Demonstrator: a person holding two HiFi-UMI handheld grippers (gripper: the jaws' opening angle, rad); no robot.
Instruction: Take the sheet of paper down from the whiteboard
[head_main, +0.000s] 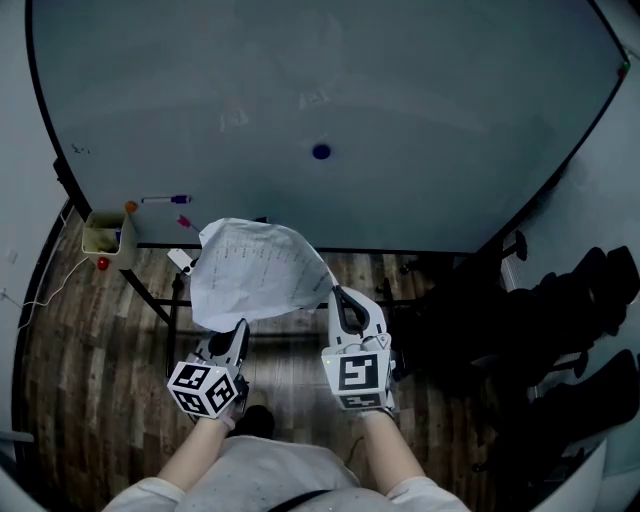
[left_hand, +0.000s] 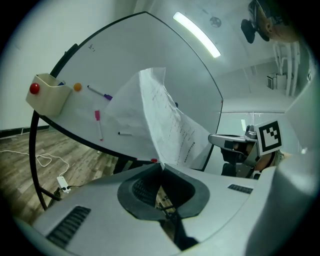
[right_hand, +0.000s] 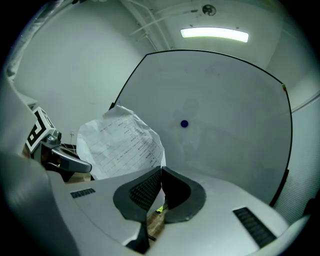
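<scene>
Holding paper (head_main: 250, 270) off the whiteboard (head_main: 400, 100), before its bottom edge; left gripper (head_main: 240, 326) and right gripper (head_main: 336, 292) each pinch a paper edge. We judge takedown done; next, lower and release.

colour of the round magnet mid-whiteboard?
Dark blue magnet; it shows best in the right gripper view.

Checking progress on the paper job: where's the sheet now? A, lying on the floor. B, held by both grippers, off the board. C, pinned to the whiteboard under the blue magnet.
B: the sheet of paper curls between the left gripper and right gripper, each with fingers shut on an edge; the blue magnet on the whiteboard pins nothing.
</scene>
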